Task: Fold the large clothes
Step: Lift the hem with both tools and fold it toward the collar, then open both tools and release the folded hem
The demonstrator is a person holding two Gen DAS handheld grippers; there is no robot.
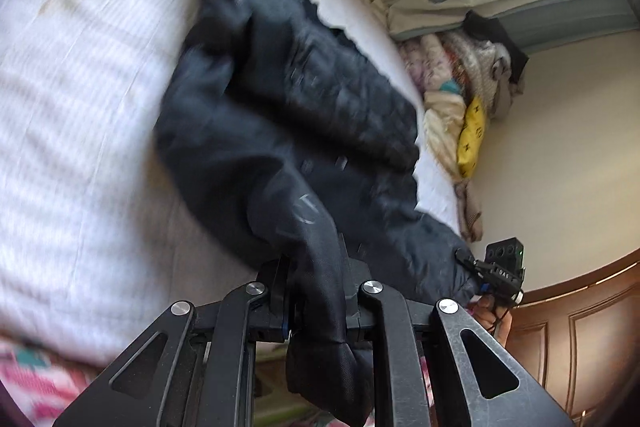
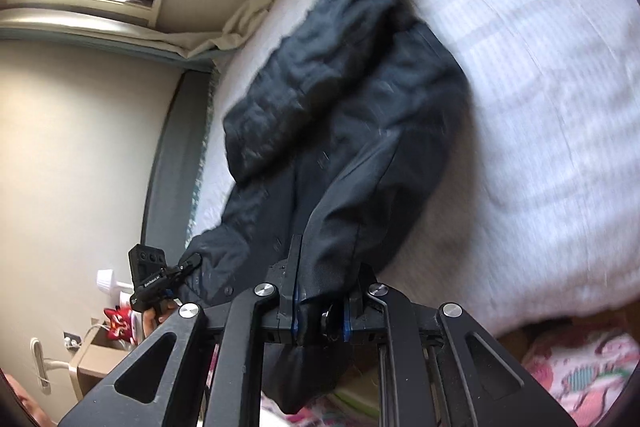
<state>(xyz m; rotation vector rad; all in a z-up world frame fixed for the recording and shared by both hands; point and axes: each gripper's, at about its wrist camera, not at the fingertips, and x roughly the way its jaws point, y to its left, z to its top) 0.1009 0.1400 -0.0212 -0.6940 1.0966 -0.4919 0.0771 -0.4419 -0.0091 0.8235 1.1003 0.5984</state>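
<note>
- Left claw (image 1: 316, 291), lower centre of frame, is clamped on a sleeve of the dark jacket (image 1: 288, 115).
- Right claw (image 2: 320, 303), clamped on the other sleeve.
- The jacket stretches up-frame over the white bed (image 1: 80, 107).

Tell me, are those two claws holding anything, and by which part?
Yes, both grip the dark jacket. The left claw and the right claw each pinch a bunched fold at its near end; which part is unclear.

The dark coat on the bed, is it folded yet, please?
Not neatly: the dark coat lies bunched on the bed, with one part doubled over and its near edge clamped in both jaws.
</note>
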